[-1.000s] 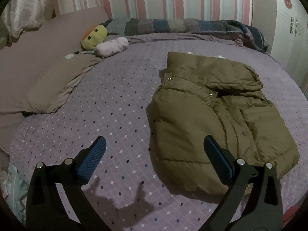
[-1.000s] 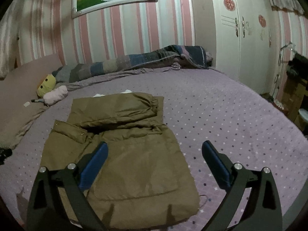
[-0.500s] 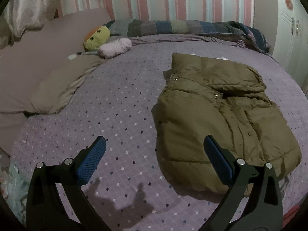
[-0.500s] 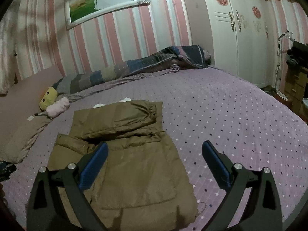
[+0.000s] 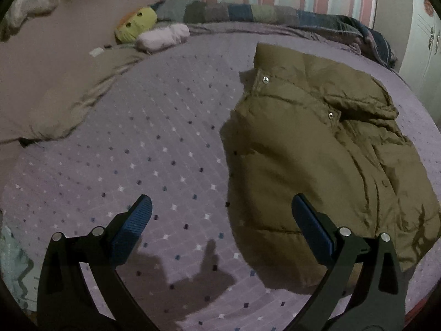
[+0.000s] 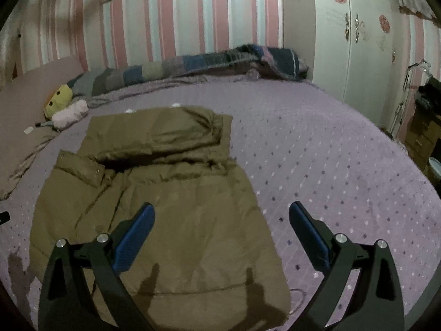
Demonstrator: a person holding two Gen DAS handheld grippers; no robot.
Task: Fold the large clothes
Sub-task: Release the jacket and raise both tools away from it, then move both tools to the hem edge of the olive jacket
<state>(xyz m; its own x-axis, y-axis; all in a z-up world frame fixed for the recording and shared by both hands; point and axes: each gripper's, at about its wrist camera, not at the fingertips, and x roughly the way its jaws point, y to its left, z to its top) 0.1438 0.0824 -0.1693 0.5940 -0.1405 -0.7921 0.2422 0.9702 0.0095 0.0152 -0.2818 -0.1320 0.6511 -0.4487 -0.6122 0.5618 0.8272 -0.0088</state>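
Hovering over olive jacket (image 6: 154, 193) — L gripper (image 5: 220, 209) & R gripper (image 6: 222, 211) jaws spread, empty.

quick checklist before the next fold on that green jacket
1. Left gripper open, holding nothing: ok.
2. Right gripper open, holding nothing: ok.
3. Olive jacket lies flat on the purple bedspread, sleeve folded across the top: ok.
4. Bottom hem within view of the right gripper: ok.
5. Yellow plush toy and pink bundle sit apart from the jacket: ok.
6. Whether the underside is smooth: cannot tell.
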